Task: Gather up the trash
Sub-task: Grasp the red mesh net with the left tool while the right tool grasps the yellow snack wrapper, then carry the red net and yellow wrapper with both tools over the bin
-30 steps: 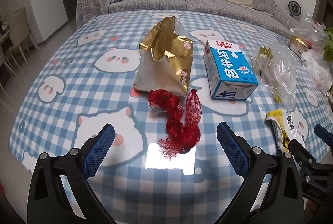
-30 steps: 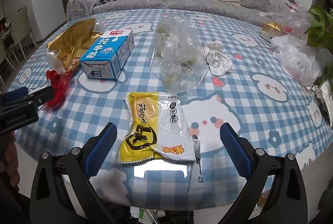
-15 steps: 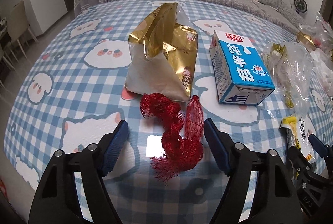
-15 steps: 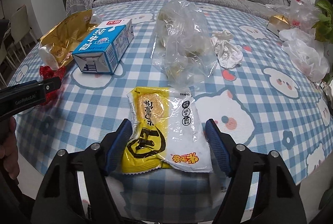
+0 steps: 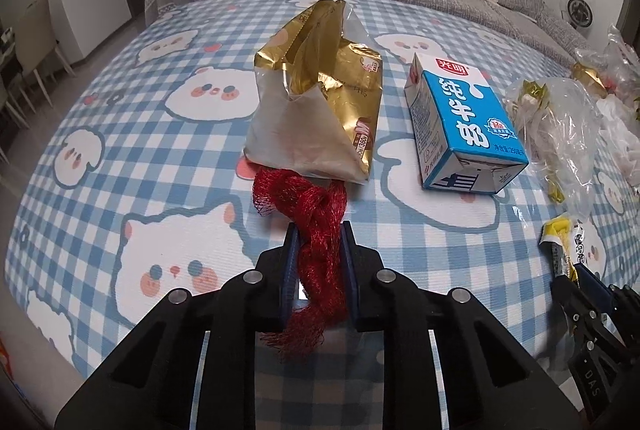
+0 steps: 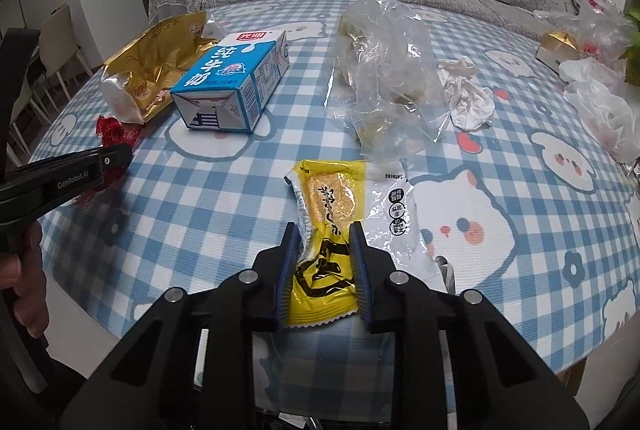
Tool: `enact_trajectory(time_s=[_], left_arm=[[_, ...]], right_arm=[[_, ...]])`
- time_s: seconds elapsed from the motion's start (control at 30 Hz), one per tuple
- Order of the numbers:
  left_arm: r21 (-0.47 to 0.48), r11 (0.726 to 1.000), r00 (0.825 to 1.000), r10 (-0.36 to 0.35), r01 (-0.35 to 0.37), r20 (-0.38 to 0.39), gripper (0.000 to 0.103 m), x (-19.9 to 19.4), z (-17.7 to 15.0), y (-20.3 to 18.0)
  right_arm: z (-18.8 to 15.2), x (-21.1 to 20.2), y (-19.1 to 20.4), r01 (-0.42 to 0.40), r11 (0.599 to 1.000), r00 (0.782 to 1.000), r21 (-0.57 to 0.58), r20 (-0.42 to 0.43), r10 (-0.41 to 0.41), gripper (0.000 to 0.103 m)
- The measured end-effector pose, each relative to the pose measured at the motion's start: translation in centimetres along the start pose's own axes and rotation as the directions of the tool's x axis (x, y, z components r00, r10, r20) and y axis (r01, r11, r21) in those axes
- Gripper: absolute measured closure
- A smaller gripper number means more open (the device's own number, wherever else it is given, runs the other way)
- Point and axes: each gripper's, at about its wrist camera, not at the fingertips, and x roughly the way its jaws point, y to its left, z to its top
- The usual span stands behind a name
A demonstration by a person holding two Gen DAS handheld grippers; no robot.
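Left tool (image 5: 318,230) closing on red mesh net (image 5: 316,230), right tool (image 6: 324,234) closing on yellow snack wrapper (image 6: 332,230)

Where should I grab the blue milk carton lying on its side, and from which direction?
Grip the milk carton across its two long side faces at mid-length, coming down from above; it lies flat, so those parallel faces look easiest to pinch.
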Motion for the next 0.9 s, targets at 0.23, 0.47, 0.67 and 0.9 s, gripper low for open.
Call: enact_trajectory(time_s=[0.23,0.47,0.67,0.9], left_arm=[[0.000,1.000,1.000,-0.017,0.017,0.005,0.088,-0.3,-0.3,0.0],[0.001,1.000,0.999,-0.031,0.031,0.009,0.089,-1.0,-0.7,-0.2],[0.007,1.000,0.999,-0.031,0.031,0.014,0.089,-1.5,-1.0,-0.3],[0.005,0.999,0.999,-0.039,0.039,0.028,0.089,-2.6,-1.5,-0.2]], right_arm=[[-0.2,-0.2,-0.3,-0.020,1.000,1.000,0.007,0.009,0.020,0.090],[-0.5,-0.6,-0.3,-0.010,1.000,1.000,-0.001,0.021,0.010,0.093],[-0.8,-1.1,-0.4,-0.010,1.000,1.000,0.007,0.025,0.009,0.094],[-1.3,-2.3,-0.5,-0.005,1.000,0.999,0.011,0.035,0.004,0.094]])
